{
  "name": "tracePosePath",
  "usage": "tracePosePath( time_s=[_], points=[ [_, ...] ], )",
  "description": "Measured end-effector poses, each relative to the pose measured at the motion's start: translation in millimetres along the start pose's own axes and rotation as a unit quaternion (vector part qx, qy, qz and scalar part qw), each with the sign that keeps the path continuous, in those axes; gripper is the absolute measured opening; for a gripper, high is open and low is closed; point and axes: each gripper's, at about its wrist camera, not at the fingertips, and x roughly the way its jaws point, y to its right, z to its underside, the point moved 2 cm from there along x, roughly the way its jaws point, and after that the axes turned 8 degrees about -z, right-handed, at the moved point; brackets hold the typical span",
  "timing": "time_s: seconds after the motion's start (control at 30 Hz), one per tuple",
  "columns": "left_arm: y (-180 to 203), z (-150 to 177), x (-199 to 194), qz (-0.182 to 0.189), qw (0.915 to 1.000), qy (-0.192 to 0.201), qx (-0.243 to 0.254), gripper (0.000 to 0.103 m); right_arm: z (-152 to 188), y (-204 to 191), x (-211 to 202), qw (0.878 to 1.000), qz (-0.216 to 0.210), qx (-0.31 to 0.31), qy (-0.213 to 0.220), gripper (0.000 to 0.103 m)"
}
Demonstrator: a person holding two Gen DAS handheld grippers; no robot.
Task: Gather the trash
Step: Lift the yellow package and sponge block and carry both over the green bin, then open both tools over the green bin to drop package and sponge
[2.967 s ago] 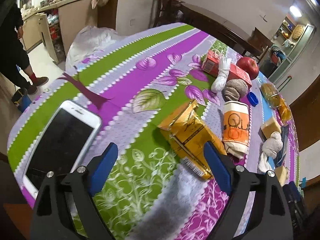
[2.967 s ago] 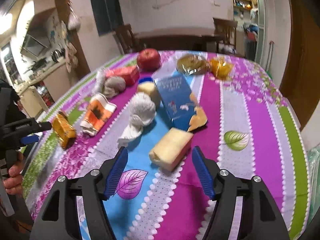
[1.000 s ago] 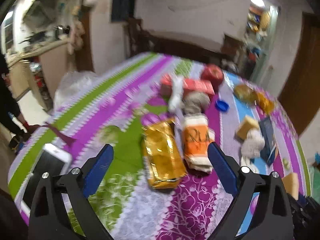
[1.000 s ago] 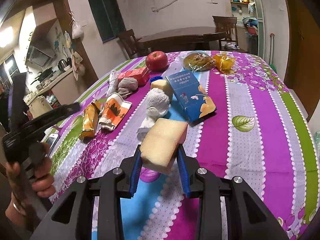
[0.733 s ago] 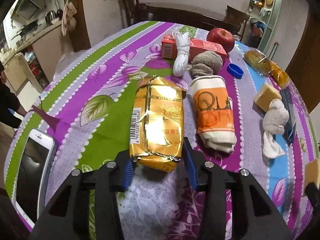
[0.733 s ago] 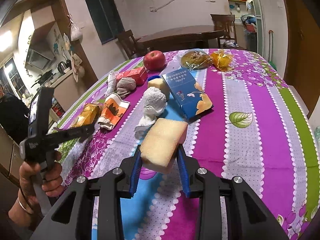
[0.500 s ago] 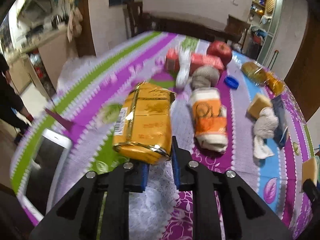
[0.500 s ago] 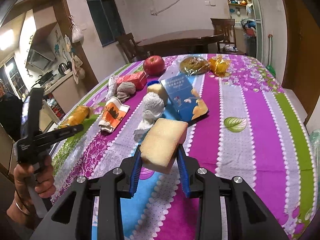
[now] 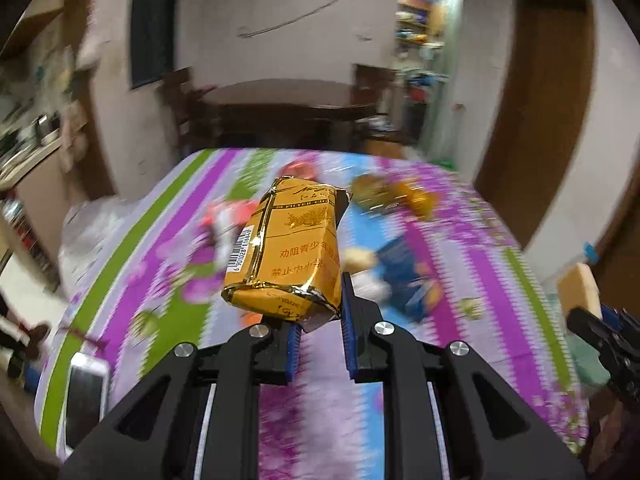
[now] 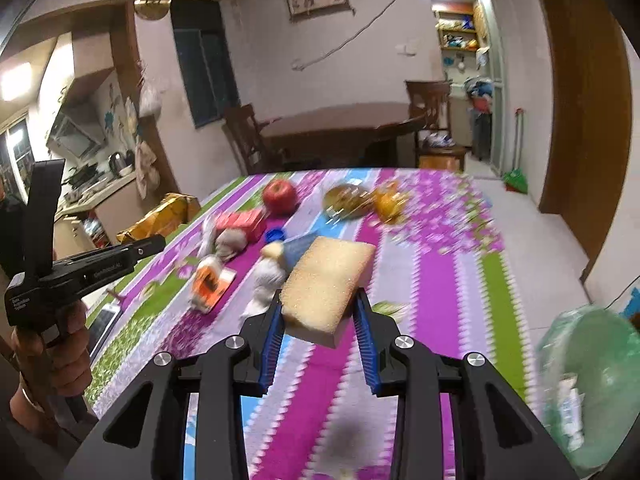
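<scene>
My left gripper (image 9: 318, 320) is shut on a crumpled gold cigarette pack (image 9: 288, 252), held up in the air above the striped tablecloth (image 9: 480, 280). My right gripper (image 10: 318, 312) is shut on a yellow sponge (image 10: 326, 282), also lifted off the table. The right wrist view shows the left gripper (image 10: 156, 242) at the far left with the gold pack (image 10: 160, 216) in it. The left wrist view shows the sponge (image 9: 578, 290) and right gripper at its right edge.
On the table lie an apple (image 10: 279, 197), a red carton (image 10: 240, 220), an orange-printed cup (image 10: 210, 280), a white cloth wad (image 10: 266, 276), a blue box (image 10: 298, 250), wrapped snacks (image 10: 352, 200) and a phone (image 9: 86, 388). A green plastic bag (image 10: 588, 384) hangs at the lower right.
The left gripper closed on the gold pack and lifted it off the table. The right gripper rose with the sponge. Both views now look across the room rather than down.
</scene>
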Motion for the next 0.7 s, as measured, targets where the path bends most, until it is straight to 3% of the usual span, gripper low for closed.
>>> tracePosePath(
  time_s=[0.2, 0.33, 0.57, 0.7],
  points=[
    [84.3, -29.1, -18.0, 0.084, 0.9937, 0.034, 0.067, 0.016, -26.0, 47.3, -61.7, 0.998, 0.062, 0.004, 0.031, 0.035],
    [144.4, -40.1, -21.0, 0.14, 0.9833, 0.04, 0.108, 0.016, -32.2, 87.1, -98.9, 0.994, 0.105, 0.019, 0.037, 0.035],
    [257.5, -41.4, -17.1, 0.237, 0.9502, 0.026, 0.201, 0.016, -20.4, 171.8, -156.3, 0.982, 0.172, 0.081, 0.021, 0.035],
    [327.4, -27.7, -6.9, 0.281, 0.9209, 0.004, 0.27, 0.016, -6.0, 219.7, -181.9, 0.971, 0.208, 0.115, -0.004, 0.035]
  ],
)
